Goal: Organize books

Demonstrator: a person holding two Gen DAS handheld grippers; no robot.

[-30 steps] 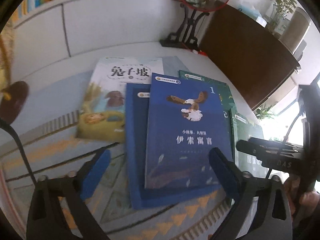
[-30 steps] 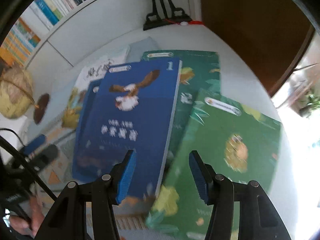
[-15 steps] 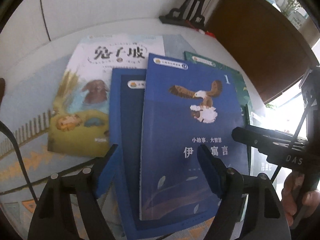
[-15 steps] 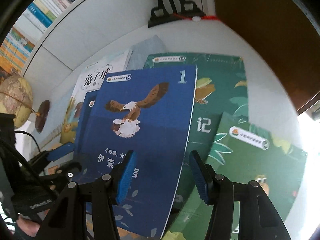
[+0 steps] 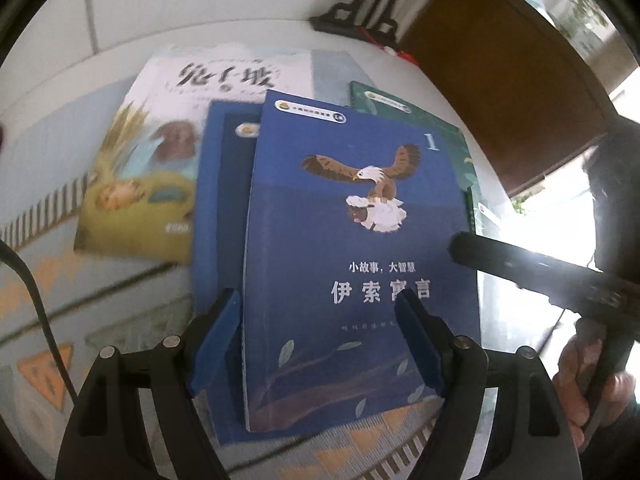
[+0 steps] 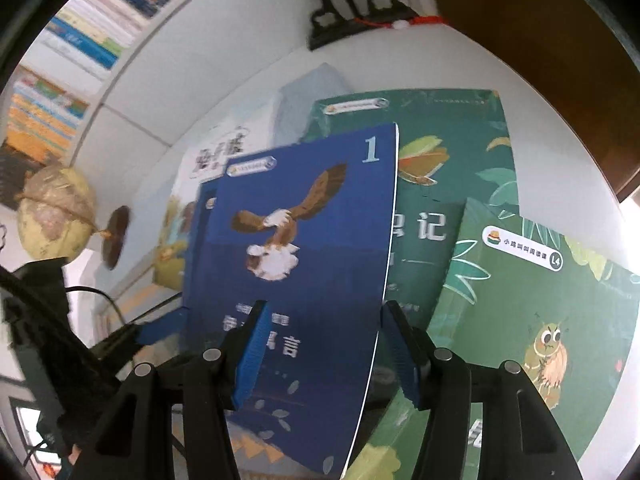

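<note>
White table (image 5: 248,32) carries a patterned mat (image 5: 120,300). On the mat: pale rabbit-cover book (image 5: 168,152), plain blue book (image 5: 218,216), dark green book (image 6: 452,152). Directly on the table: black ornamental stand (image 6: 348,16), globe (image 6: 56,220) at one side.

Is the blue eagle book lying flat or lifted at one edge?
Lifted: in the right wrist view the blue eagle book has its right edge raised clear above the dark green book.

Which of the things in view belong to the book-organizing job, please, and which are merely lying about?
Part of the job:
- blue eagle book
- second blue book beneath it
- rabbit book
- dark green book
- light green insect book
- both open tongs: left, right

Lying about:
- globe
- black ornament stand
- patterned mat
</note>
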